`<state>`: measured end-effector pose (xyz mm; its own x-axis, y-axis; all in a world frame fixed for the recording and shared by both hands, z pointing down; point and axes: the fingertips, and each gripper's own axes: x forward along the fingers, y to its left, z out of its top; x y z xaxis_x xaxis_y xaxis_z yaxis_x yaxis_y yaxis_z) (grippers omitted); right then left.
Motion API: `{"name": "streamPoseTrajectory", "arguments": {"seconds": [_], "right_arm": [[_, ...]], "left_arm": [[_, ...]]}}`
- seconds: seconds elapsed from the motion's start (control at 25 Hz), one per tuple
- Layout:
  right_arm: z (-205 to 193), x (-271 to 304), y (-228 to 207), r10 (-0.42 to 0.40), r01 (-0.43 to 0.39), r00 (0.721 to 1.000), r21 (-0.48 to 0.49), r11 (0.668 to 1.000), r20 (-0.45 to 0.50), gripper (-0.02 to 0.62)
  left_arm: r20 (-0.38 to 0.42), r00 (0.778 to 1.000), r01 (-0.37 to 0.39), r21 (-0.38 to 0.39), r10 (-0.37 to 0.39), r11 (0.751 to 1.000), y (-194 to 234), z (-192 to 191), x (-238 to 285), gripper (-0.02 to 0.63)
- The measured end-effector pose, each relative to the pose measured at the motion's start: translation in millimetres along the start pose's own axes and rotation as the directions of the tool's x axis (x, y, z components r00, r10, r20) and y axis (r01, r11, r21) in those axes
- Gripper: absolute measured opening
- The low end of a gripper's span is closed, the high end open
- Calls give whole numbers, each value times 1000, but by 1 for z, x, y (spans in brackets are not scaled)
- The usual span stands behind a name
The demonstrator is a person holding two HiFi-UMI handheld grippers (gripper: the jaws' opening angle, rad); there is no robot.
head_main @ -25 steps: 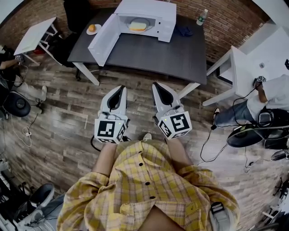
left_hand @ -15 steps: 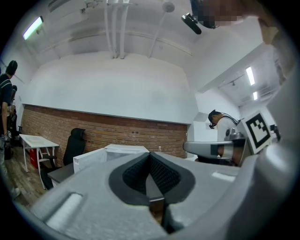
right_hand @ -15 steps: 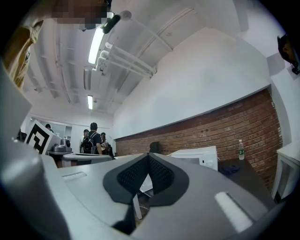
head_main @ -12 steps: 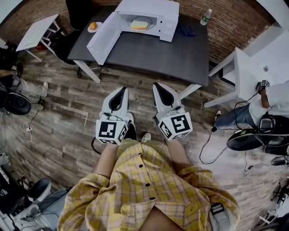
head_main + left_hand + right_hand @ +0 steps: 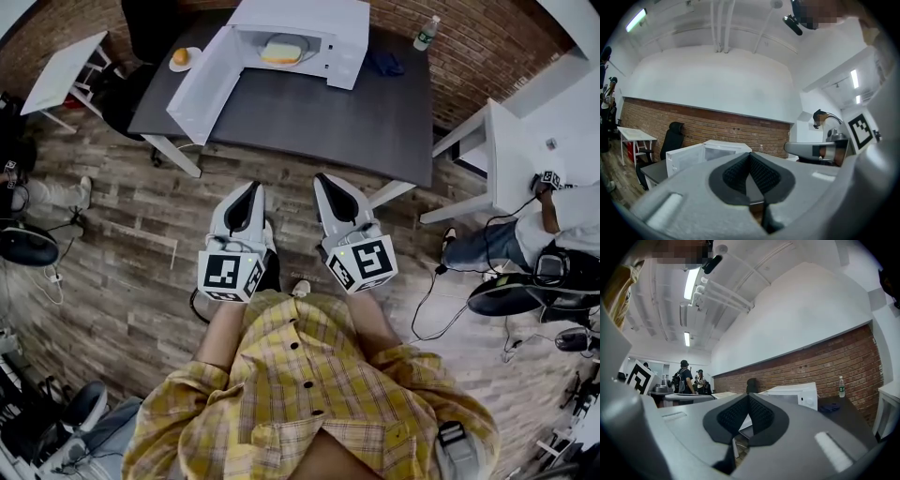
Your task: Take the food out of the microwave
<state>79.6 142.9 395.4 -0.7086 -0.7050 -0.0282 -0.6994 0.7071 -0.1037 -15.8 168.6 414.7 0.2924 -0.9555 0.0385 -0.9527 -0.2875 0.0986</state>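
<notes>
Left tongs [image 5: 251, 186]: jaws are pressing fully together and gripping nothing. They are hovering over the plank floor [image 5: 122, 272] and aiming at the counter [image 5: 319, 117], well short of it.

Right tongs [image 5: 322, 178]: jaws are likewise meeting with nothing between them. They are riding just beside the left pair.

Microwave [image 5: 314, 28]: white, sitting at the far side of the dark counter. Its door [image 5: 199, 86] is hanging wide open to the left.

Food [image 5: 281, 52]: a pale yellow piece, lying on a white dish inside the microwave cavity.

Small plate [image 5: 181, 59]: sitting at the counter's far left corner and carrying an orange item.

Blue cloth [image 5: 382, 63] and water bottle [image 5: 424, 34]: resting right of the microwave.
</notes>
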Motion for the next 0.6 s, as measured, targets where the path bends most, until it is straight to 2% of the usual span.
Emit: {"name": "streamPoseTrajectory", "arguments": {"seconds": [0.4,0.6], "right_arm": [[9,81,-42,-11,11,1000,-15,1000,5,5],[19,123,-62,-41,41,999,-15,999,5,5]], "left_arm": [[20,1000,22,-15,-22,1000,52,16,82,0],[-1,999,52,-44,-52,998,80,28,123,0]]}}
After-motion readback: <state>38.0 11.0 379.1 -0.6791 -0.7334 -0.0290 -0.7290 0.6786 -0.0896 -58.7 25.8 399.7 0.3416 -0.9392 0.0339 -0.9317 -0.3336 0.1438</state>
